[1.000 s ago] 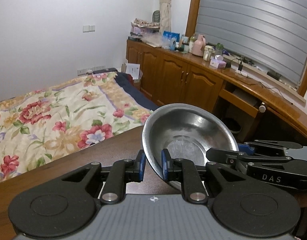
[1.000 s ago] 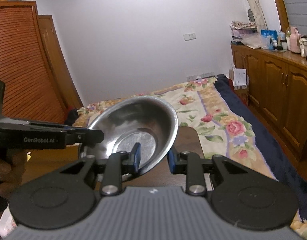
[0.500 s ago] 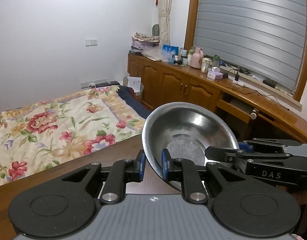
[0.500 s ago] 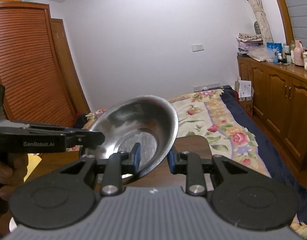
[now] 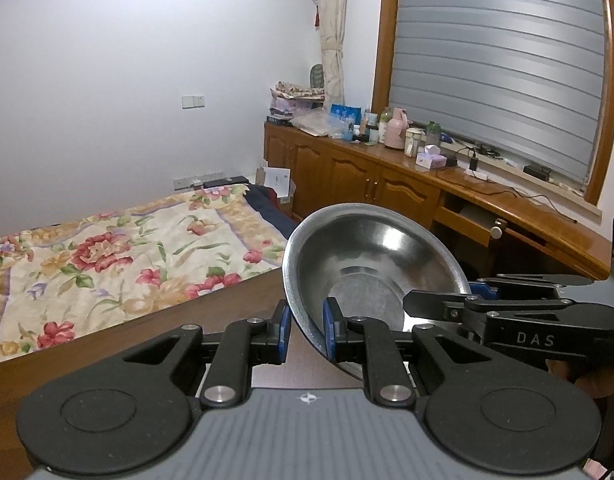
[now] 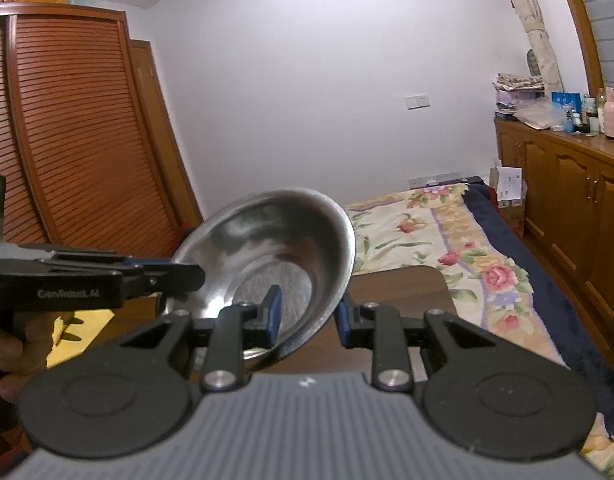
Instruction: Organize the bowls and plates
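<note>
Left gripper [image 5: 304, 330]: pads straddle the bowl [image 5: 371, 268] rim, one inside, one outside; a gap shows at the outer pad, so whether it is clamped I cannot tell

Bowl: steel, held in the air above the table [image 5: 211, 312], tilted, open side facing the cameras

Right gripper [image 6: 309, 318]: straddles the opposite rim; inner pad near the wall, outer pad seems set off from it; grip state also cannot tell

Risks:
- smooth curved steel on small pads; a loose pinch would likely let the rim slide out and the bowl drop to the table
- two grippers on one rigid bowl: uneven motion could twist it free
- one side releasing early would probably swing the bowl down about the other pinch
</note>
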`<state>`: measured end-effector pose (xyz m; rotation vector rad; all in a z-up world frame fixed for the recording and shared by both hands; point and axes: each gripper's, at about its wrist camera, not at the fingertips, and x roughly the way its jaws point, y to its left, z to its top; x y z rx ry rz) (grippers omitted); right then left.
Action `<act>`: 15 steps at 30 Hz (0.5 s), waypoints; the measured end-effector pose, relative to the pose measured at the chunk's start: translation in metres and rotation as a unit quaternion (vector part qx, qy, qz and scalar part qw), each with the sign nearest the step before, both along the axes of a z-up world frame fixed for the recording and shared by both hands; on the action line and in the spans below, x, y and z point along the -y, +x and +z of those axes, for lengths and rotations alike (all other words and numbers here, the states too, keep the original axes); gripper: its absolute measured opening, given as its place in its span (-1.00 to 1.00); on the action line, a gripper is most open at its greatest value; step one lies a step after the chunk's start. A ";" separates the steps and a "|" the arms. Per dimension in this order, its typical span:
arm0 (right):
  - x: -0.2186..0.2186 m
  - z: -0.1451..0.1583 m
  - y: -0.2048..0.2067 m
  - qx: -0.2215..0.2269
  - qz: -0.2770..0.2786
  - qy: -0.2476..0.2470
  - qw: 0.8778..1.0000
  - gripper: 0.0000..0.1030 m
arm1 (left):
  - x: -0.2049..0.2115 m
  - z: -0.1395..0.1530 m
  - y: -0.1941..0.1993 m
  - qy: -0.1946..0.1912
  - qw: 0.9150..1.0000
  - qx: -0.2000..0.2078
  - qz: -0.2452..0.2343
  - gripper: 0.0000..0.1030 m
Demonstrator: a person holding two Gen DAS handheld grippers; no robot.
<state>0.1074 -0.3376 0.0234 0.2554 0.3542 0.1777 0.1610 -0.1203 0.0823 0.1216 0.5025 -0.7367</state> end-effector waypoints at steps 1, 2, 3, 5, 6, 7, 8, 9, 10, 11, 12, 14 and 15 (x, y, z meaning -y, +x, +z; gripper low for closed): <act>-0.002 0.000 -0.002 0.000 0.002 -0.001 1.000 -0.42 | -0.003 0.001 -0.003 0.000 1.000 0.002 0.000 -0.62; -0.005 0.000 -0.004 0.000 0.006 -0.002 1.000 -0.42 | -0.006 0.001 -0.008 0.001 1.000 0.005 0.001 -0.62; -0.008 -0.001 -0.006 -0.001 0.009 -0.003 1.000 -0.42 | -0.008 0.001 -0.011 0.002 1.000 0.006 0.002 -0.62; -0.011 -0.003 -0.008 -0.002 0.014 -0.003 1.000 -0.42 | -0.014 0.001 -0.017 0.002 1.000 0.008 0.003 -0.62; -0.013 -0.004 -0.009 -0.003 0.016 -0.003 1.000 -0.42 | -0.016 0.000 -0.021 0.002 1.000 0.009 0.003 -0.62; -0.015 -0.005 -0.009 -0.004 0.018 -0.002 1.000 -0.42 | -0.018 0.000 -0.023 0.001 1.000 0.010 0.004 -0.62; -0.017 -0.006 -0.012 -0.005 0.020 -0.001 1.000 -0.42 | -0.020 -0.002 -0.025 0.001 1.000 0.010 0.005 -0.62; -0.019 -0.007 -0.012 -0.007 0.022 0.000 1.000 -0.42 | -0.022 -0.003 -0.025 0.000 1.000 0.009 0.006 -0.62; -0.020 -0.009 -0.012 -0.009 0.023 0.000 1.000 -0.42 | -0.025 -0.005 -0.027 -0.001 1.000 0.009 0.007 -0.62; -0.021 -0.010 -0.012 -0.010 0.024 0.001 1.000 -0.42 | -0.027 -0.007 -0.028 -0.001 1.000 0.009 0.008 -0.62; -0.023 -0.011 -0.012 -0.011 0.025 0.001 1.000 -0.42 | -0.029 -0.009 -0.028 0.000 1.000 0.008 0.008 -0.62; -0.026 -0.013 -0.014 -0.013 0.028 0.002 1.000 -0.42 | -0.033 -0.013 -0.029 -0.001 1.000 0.005 0.011 -0.62; -0.029 -0.015 -0.014 -0.015 0.029 0.003 0.999 -0.42 | -0.035 -0.016 -0.029 -0.003 1.000 0.004 0.012 -0.62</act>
